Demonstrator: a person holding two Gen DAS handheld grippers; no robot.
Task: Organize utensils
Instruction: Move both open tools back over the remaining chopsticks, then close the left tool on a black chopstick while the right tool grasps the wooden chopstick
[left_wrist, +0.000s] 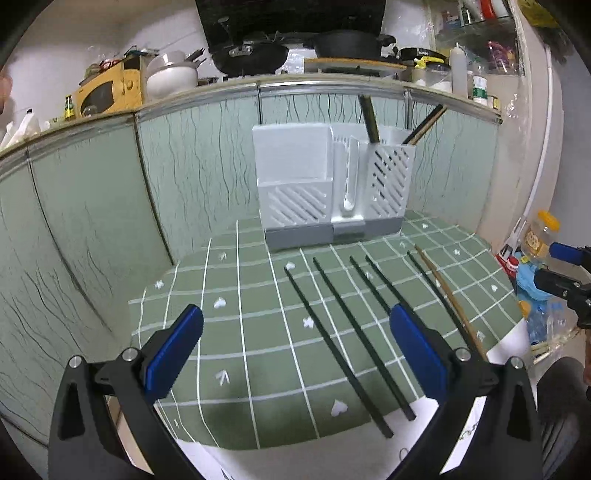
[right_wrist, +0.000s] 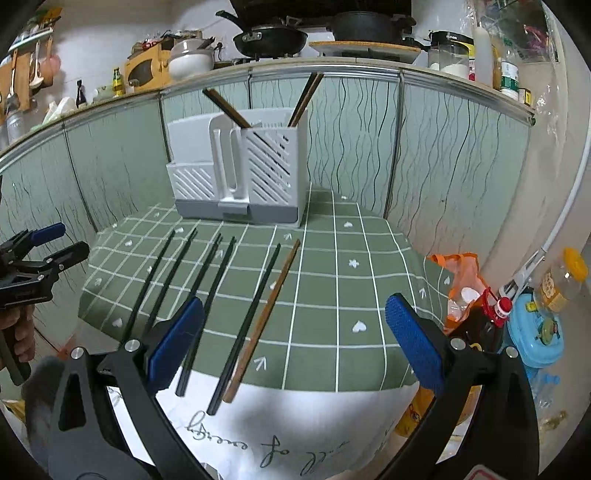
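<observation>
Even indoor light cast from above, soft shadows thrown beneath the chopsticks, strong fisheye bending seen at the edges, corners blacked out, focus kept fairly sharp

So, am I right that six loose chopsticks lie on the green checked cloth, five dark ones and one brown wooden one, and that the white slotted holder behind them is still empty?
Not quite: the white slotted holder is not empty. The right wrist view shows brown chopsticks already standing in its right compartment. The rest holds: five dark chopsticks and one brown wooden chopstick lie on the green checked cloth.
</observation>
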